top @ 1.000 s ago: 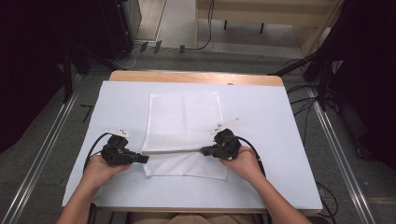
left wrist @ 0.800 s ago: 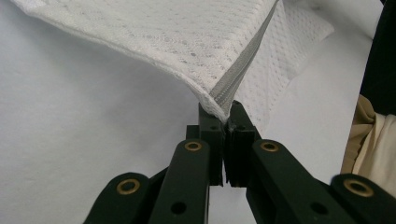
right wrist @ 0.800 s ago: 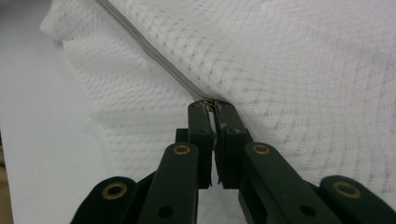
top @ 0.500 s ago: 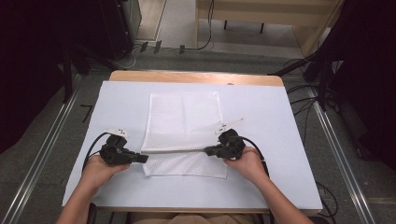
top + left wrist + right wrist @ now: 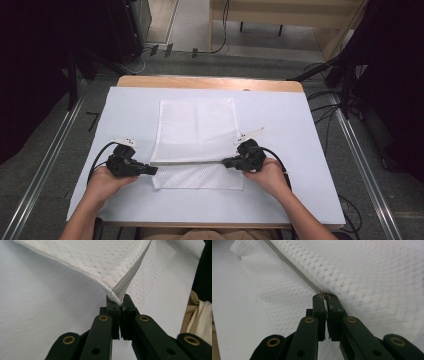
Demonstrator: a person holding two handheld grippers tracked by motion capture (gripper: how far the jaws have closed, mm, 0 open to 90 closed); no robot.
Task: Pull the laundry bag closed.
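Observation:
A white mesh cloth [image 5: 196, 127] lies on the white table [image 5: 300, 150], its near part folded over so a grey hemmed edge runs between my two grippers. My left gripper [image 5: 152, 170] is shut on the cloth's left corner [image 5: 117, 293], lifting it slightly off the table. My right gripper [image 5: 226, 162] is shut on the right end of the same grey edge [image 5: 323, 294]. A strip of the cloth's lower layer [image 5: 200, 179] stays flat on the table below the lifted edge.
The table's wooden far edge [image 5: 210, 82] shows beyond the white cover. Metal rails [image 5: 50, 150] run along both sides on the floor, with cables and dark equipment at the back. A person's forearms [image 5: 300, 215] come in from the bottom.
The right gripper has shifted slightly away from the person and to the right with the cloth edge. The left gripper has stayed put.

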